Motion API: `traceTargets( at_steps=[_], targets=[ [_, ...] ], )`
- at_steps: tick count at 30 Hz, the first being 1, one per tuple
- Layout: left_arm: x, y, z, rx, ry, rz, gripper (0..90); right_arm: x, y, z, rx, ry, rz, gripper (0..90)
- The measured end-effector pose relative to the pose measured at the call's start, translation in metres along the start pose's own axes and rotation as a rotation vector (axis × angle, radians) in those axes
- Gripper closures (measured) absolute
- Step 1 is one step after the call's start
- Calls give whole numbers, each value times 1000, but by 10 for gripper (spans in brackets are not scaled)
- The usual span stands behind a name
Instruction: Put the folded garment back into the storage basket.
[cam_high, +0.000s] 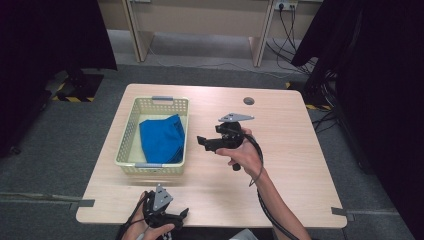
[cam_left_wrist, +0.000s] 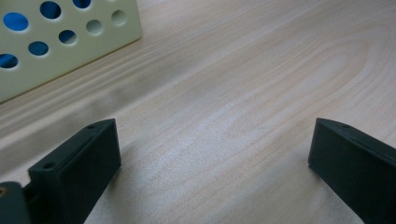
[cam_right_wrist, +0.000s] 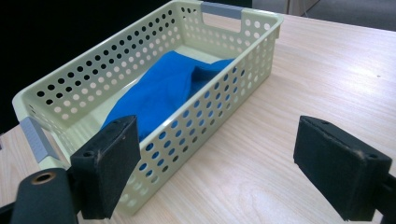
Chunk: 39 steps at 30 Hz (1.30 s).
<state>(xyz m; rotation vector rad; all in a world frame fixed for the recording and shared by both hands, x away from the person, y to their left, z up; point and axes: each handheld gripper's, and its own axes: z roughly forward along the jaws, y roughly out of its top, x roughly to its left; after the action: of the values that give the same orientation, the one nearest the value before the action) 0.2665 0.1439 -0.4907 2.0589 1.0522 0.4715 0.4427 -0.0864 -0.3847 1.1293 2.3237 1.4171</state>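
A pale yellow perforated basket stands on the left half of the wooden table, with a folded blue cloth lying inside it. In the right gripper view the basket and the cloth lie just ahead. My right gripper hovers over the table's middle, pointing left at the basket, jaws wide apart and empty. My left gripper rests at the table's front edge, jaws spread with only bare wood between them; a basket corner shows at the upper left.
A dark round cable hole sits near the table's far edge. Black curtains hang on both sides, and a light wooden desk stands behind. Cables lie on the floor at the far right.
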Motion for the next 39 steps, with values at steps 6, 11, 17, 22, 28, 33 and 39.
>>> traceTargets(
  at_steps=[6,11,17,22,28,33,39],
  targets=[
    [0,0,0,0,0,0,12,-5,-5,-6,0,-8,2,149],
    [0,0,0,0,0,-1,13,-9,-10,-12,-3,-12,1,143],
    [0,0,0,-1,1,-1,12,-14,-16,-17,-3,-18,1,141],
    [0,0,0,0,0,-1,12,-18,-22,-20,-2,-25,9,140],
    [0,0,0,0,1,-2,12,-23,-28,-24,-1,-32,18,140],
    [0,0,0,0,0,-1,12,-25,-32,-28,-6,-33,18,140],
    [0,0,0,-1,1,-1,12,-29,-38,-33,-6,-40,24,140]
  ],
)
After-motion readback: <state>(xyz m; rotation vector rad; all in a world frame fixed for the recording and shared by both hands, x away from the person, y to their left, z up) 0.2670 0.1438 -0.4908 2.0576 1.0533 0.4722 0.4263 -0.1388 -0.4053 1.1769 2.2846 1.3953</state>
